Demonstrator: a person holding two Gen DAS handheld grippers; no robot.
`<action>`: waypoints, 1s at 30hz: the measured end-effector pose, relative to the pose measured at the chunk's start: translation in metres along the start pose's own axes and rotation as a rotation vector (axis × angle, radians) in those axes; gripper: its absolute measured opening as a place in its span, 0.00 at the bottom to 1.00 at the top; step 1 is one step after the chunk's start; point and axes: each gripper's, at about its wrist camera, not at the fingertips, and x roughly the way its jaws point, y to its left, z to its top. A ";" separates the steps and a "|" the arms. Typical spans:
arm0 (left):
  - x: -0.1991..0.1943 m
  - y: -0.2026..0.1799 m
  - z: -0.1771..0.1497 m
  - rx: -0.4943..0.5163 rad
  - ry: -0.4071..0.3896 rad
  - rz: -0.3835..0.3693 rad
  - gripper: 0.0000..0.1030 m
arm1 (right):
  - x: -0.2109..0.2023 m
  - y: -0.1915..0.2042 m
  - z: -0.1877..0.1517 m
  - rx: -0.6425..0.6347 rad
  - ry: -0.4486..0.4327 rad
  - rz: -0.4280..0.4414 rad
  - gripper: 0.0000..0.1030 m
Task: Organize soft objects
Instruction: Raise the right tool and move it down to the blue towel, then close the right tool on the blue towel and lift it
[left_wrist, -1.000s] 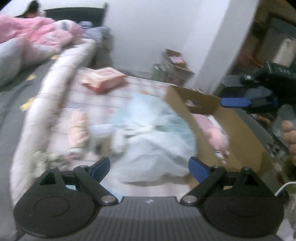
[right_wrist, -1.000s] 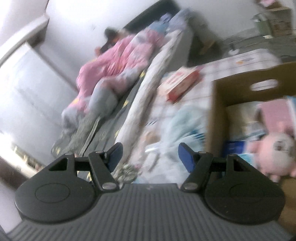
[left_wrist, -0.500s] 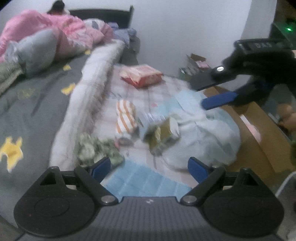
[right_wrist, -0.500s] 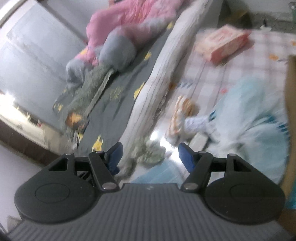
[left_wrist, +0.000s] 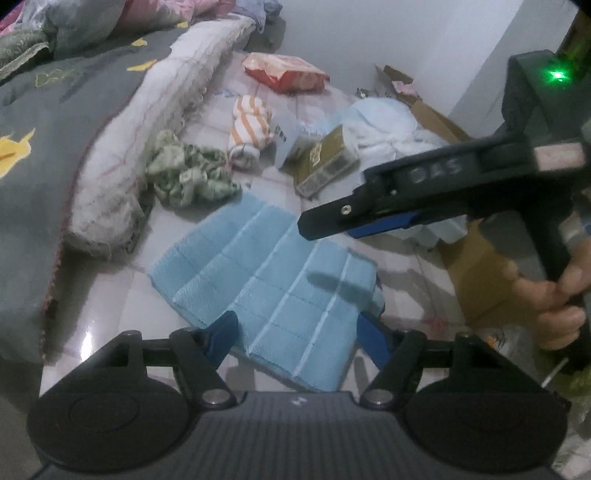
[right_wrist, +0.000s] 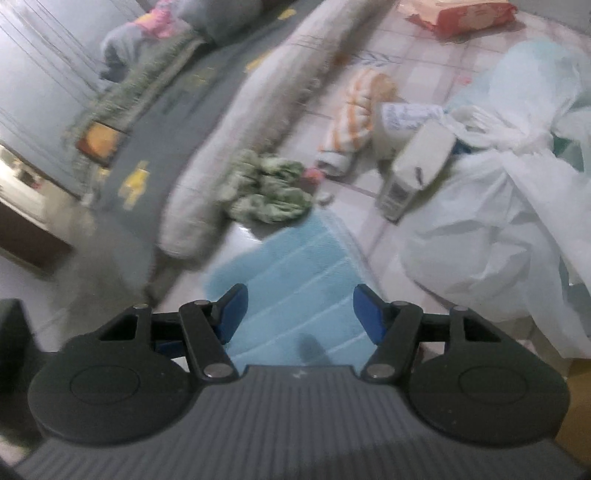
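A light blue folded towel (left_wrist: 273, 284) lies flat on the tiled floor; it also shows in the right wrist view (right_wrist: 295, 295). My left gripper (left_wrist: 297, 332) is open and empty just above its near edge. My right gripper (right_wrist: 297, 314) is open and empty over the same towel; in the left wrist view it (left_wrist: 325, 225) reaches in from the right. Beyond lie a crumpled green patterned cloth (left_wrist: 188, 173), an orange-striped rolled towel (left_wrist: 249, 129) and a pale blue-white bundle (left_wrist: 388, 122).
A rolled grey-white quilt (left_wrist: 155, 122) edges the dark bedding (left_wrist: 40, 140) on the left. An olive box (left_wrist: 325, 162), a white packet (left_wrist: 291, 140) and a red-orange pack (left_wrist: 284, 72) lie on the floor. A cardboard box (left_wrist: 476, 258) stands at right.
Both grippers swung left and down from the cardboard box toward the floor. The blue towel now lies right under both open grippers, and the right gripper has come in over it.
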 end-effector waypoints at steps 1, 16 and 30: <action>0.002 0.000 -0.001 0.000 0.008 0.005 0.69 | 0.003 -0.002 -0.002 -0.004 -0.004 -0.010 0.61; 0.014 0.018 -0.001 -0.106 -0.009 -0.057 0.70 | 0.027 -0.011 -0.015 0.045 0.041 0.030 0.62; 0.021 0.019 0.002 -0.112 -0.107 -0.148 0.55 | 0.045 -0.017 -0.015 0.227 0.114 0.255 0.37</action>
